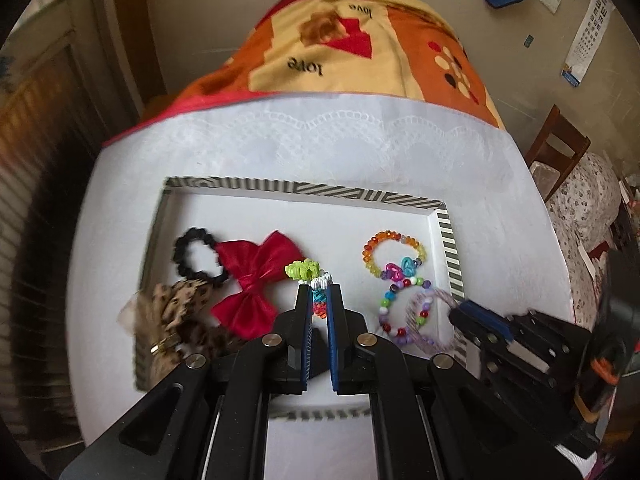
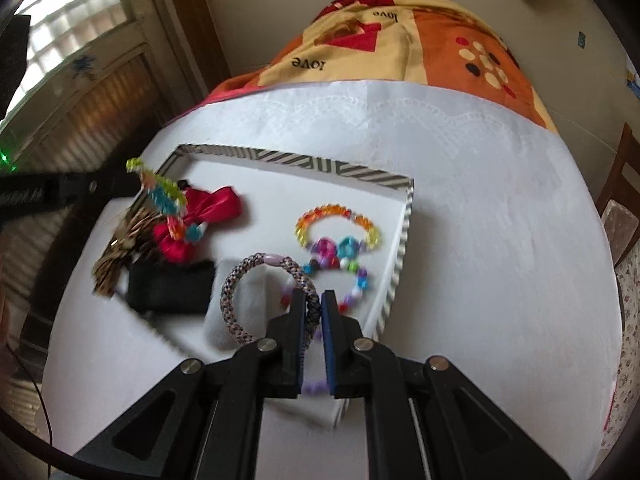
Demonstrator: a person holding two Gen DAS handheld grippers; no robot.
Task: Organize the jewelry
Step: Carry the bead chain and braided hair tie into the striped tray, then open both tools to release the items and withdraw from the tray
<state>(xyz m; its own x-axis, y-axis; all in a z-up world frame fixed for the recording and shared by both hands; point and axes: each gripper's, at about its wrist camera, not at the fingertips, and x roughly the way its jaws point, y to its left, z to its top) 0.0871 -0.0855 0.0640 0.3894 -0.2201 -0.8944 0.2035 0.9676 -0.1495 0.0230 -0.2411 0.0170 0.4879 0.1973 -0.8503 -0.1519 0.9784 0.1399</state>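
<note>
In the left wrist view my left gripper (image 1: 319,287) is shut on a green, white and blue loom-band bracelet (image 1: 306,271) above the striped-rim white tray (image 1: 304,189). In the tray lie a black scrunchie (image 1: 196,256), a red bow (image 1: 252,284), a leopard-print hair tie (image 1: 176,312), an amber bead bracelet (image 1: 394,250) and a multicolour bead bracelet (image 1: 400,304). My right gripper (image 2: 312,297) is shut on a purple-grey woven bracelet (image 2: 240,280), lifted over the tray (image 2: 320,166). The left gripper (image 2: 128,184) with the loom-band bracelet (image 2: 164,196) shows at the left there.
The tray rests on a white lace-edged cloth (image 1: 360,140) over a round table. Behind it lies an orange patterned blanket (image 1: 360,40). A wooden chair (image 1: 560,140) stands at the right. A blurred dark block (image 2: 168,288) sits near the tray's near-left corner.
</note>
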